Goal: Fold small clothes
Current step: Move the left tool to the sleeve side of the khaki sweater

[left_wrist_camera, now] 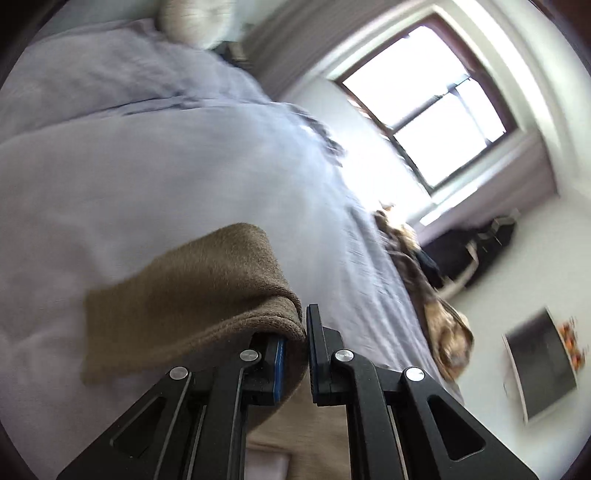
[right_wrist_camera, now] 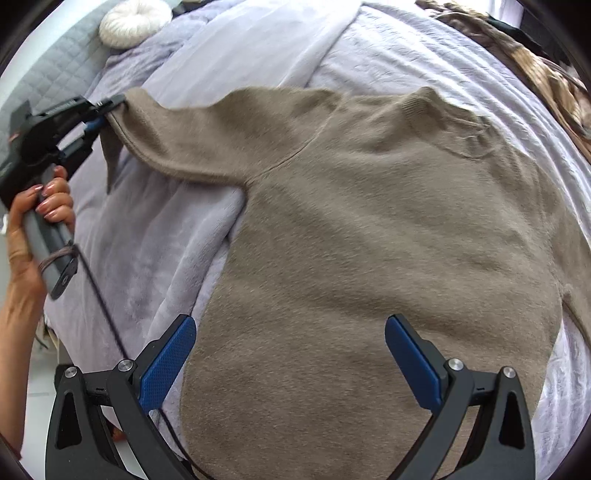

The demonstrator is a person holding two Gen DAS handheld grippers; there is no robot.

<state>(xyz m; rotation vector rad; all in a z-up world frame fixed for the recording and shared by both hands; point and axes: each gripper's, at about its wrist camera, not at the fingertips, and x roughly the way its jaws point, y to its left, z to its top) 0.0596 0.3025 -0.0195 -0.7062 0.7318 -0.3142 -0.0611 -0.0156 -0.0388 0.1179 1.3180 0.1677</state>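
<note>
A taupe knit sweater (right_wrist_camera: 369, 236) lies spread on a lavender blanket (right_wrist_camera: 155, 258) on the bed. My left gripper (left_wrist_camera: 301, 332) is shut on the cuff of the sweater's left sleeve (left_wrist_camera: 207, 288) and holds it lifted above the bed. It also shows in the right wrist view (right_wrist_camera: 107, 110), at the far left, with the sleeve (right_wrist_camera: 207, 140) stretched out from the body. My right gripper (right_wrist_camera: 291, 354) is open and empty, just above the sweater's lower body near the hem.
A white round cushion (right_wrist_camera: 129, 22) lies at the head of the bed by a grey quilted headboard (right_wrist_camera: 44, 74). A brown patterned throw (right_wrist_camera: 535, 74) lies along the bed's far side. A window (left_wrist_camera: 424, 107) and a dark chair (left_wrist_camera: 469, 251) stand beyond the bed.
</note>
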